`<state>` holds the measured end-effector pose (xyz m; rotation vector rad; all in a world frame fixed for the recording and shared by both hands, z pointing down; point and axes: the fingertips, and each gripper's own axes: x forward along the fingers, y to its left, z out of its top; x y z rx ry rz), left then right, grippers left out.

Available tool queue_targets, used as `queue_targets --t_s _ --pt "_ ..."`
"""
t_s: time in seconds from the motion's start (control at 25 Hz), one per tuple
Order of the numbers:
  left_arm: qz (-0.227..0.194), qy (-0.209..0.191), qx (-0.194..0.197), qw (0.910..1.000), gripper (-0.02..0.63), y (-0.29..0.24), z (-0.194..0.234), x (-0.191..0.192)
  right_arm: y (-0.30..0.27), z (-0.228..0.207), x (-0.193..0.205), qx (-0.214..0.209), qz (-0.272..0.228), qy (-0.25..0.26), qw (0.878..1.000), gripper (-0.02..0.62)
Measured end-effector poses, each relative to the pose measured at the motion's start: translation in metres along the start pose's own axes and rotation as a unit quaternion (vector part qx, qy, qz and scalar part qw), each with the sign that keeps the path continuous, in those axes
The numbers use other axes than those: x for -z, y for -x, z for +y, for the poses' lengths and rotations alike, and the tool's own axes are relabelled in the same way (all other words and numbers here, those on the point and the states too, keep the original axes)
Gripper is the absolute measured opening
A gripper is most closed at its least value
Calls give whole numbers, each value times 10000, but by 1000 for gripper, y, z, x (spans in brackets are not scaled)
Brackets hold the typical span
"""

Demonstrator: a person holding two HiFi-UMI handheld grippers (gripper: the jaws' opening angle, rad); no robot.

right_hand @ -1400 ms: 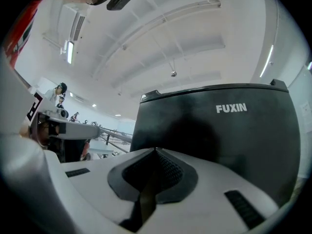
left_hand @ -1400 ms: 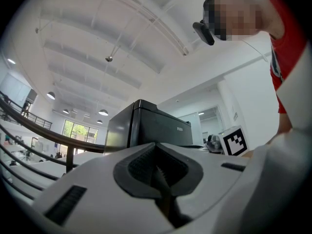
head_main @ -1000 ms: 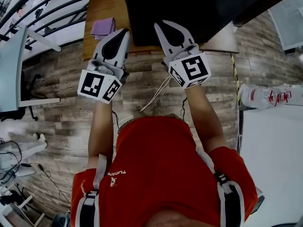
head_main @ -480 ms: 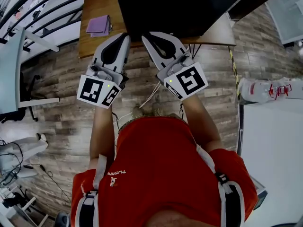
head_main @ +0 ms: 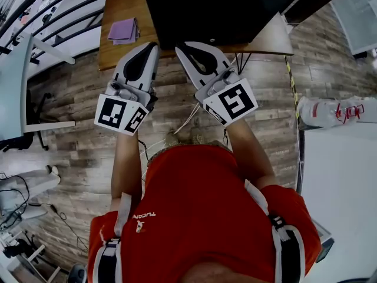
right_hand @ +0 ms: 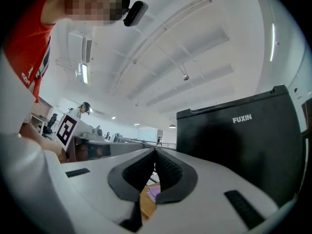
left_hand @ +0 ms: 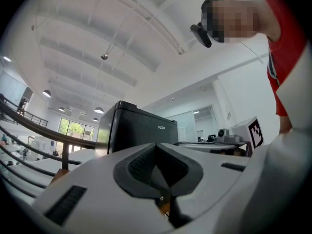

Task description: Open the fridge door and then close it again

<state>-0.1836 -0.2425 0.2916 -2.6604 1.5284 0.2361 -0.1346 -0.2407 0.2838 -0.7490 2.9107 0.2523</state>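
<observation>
Wooden table bears the black fridge, door seemingly shut. My left gripper and right gripper, fingers pressed together and empty, have drawn back slightly, which fits before opening or after closing.

Fridge: black casing, smooth, semi-matt, w/ pale lettering. Bench: wood top, slight sheen. Purple cloth: soft fabric. Floor: wood-look planks, grainy, matt. Left gripper & right gripper: smooth pale-grey plastic shells; fingers lined w/ black ribbed, rubbery-looking pads. Shirt: red cloth.
</observation>
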Motion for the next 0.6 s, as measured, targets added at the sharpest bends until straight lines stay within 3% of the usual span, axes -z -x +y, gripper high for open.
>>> queue_targets --t_s 0.6 --pt "-46 -17 15 10000 9 0 -6 -3 8 -3 -5 76 -57 10 10000 25"
